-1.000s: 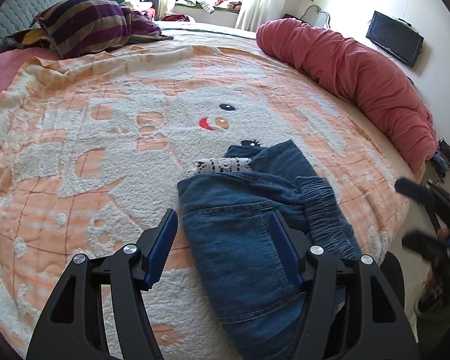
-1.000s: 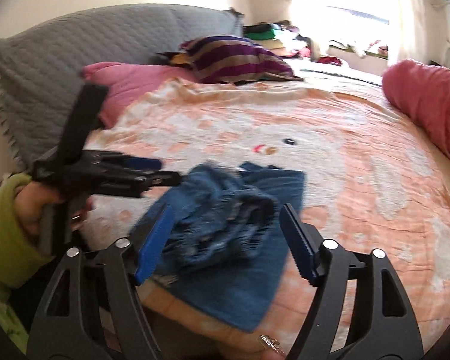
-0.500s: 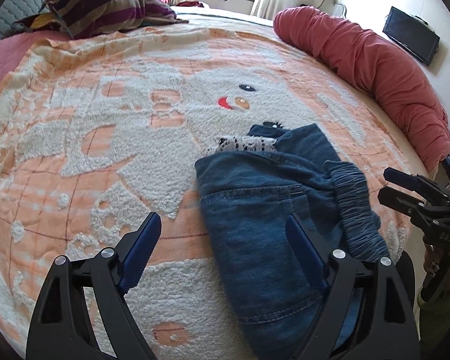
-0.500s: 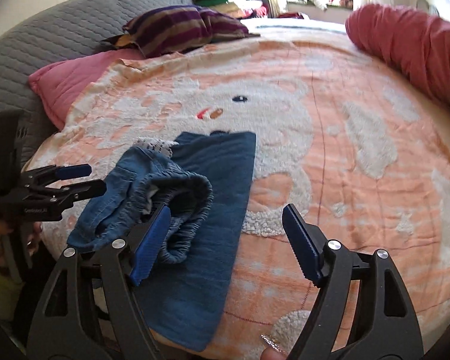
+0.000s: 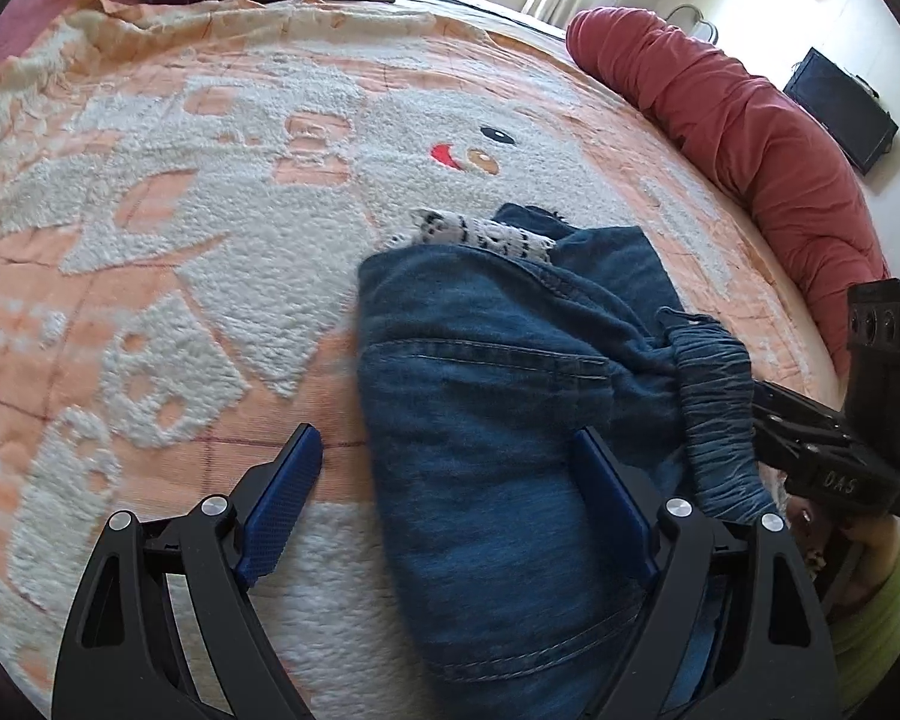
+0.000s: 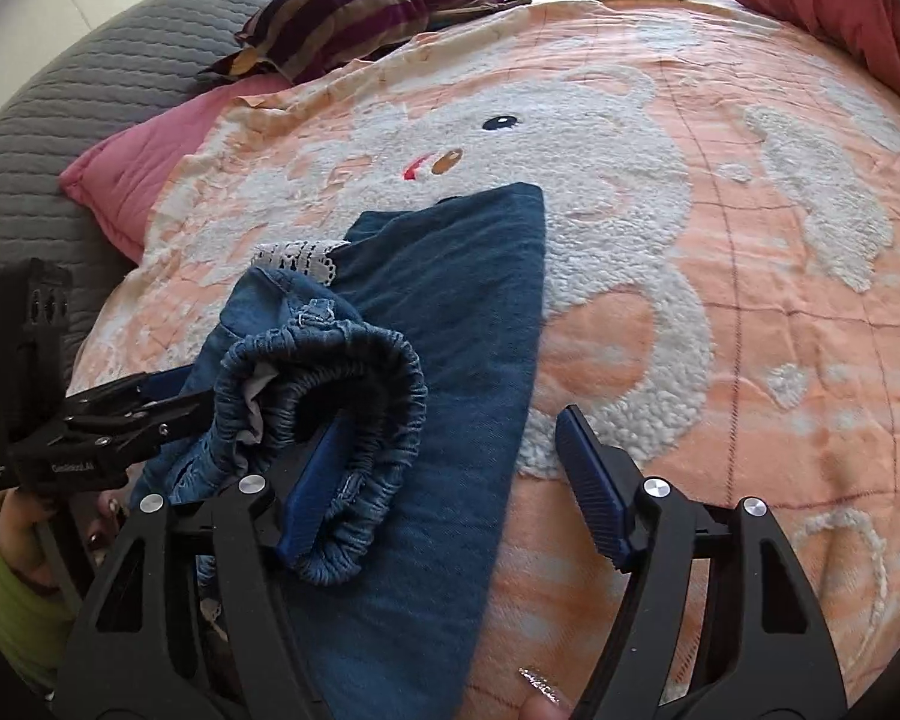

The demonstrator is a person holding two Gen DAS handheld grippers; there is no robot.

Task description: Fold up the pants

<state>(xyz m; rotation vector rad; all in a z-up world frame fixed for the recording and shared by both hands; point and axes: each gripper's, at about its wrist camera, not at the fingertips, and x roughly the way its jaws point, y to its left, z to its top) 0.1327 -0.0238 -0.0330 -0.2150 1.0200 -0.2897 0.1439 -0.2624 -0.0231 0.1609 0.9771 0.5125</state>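
Nearest: left gripper, unclenched and holding nothing, jaws just opened wide. Straddling the left edge of the pants at the end farthest from the bear face, with one pad over bare blanket, the other over denim, neither pressing.

Right gripper likewise grasping nothing, though jaws just narrowed a little. One pad tucked into the mouth of the waistband, the other over blanket beside the flat leg layer. Waistband and leg both between the pads, unpinched.

Just beyond, the pants themselves: lying on the blanket directly below the bear face, far hem close under its mouth, near end running away from it toward the bed edge. Already doubled into a short stack, by the look of it, with a flat leg panel underneath and the seat with pocket stitching on top. White lace poking out on the side toward the bear face. Waistband not flat: rumpled, standing up in an open loop at the end away from the bear face.

Judged well past halfway, main folds seemingly made. Probably left: flattening the waistband, tucking the lace in, squaring the edges, perhaps one last fold.

Farther off, past the bear face: striped pillow and grey headboard. Red bolster well to its right.
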